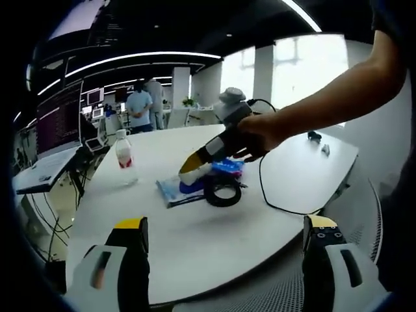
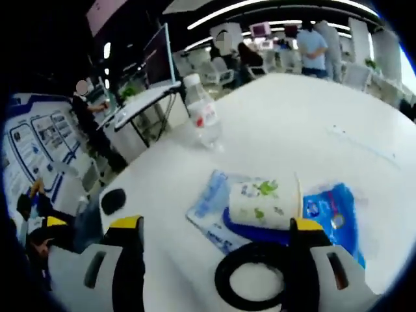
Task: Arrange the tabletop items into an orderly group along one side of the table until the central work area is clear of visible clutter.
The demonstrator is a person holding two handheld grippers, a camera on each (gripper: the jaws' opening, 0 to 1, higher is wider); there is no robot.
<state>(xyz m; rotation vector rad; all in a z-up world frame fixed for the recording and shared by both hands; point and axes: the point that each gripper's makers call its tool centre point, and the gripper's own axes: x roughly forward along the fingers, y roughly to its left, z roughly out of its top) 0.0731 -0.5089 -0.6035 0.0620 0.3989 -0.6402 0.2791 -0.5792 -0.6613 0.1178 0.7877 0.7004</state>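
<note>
On the round white table (image 1: pixel 195 240) lies a small cluster. A white paper cup with green print (image 2: pixel 263 205) (image 1: pixel 195 175) rests on its side across pale blue packets (image 2: pixel 208 208) (image 1: pixel 170 192). Another blue packet (image 2: pixel 331 208) (image 1: pixel 227 168) sits beside it, and a black tape ring (image 2: pixel 253 279) (image 1: pixel 222 188) lies at the near side. My right gripper (image 2: pixel 216 224) (image 1: pixel 195 162) is open, its tips just short of the cup. My left gripper (image 1: pixel 225 224) is open over the table's near edge, with nothing between its fingers. A clear water bottle with a red label (image 1: pixel 123 156) (image 2: pixel 201 114) stands apart.
A black cable (image 1: pixel 270 195) trails across the table from the right gripper. Small dark items (image 1: pixel 317 136) lie at the far right. A small black spot (image 2: pixel 112 200) marks the table by its edge. Desks with monitors (image 1: pixel 58 123) and standing people (image 1: pixel 139 107) are beyond.
</note>
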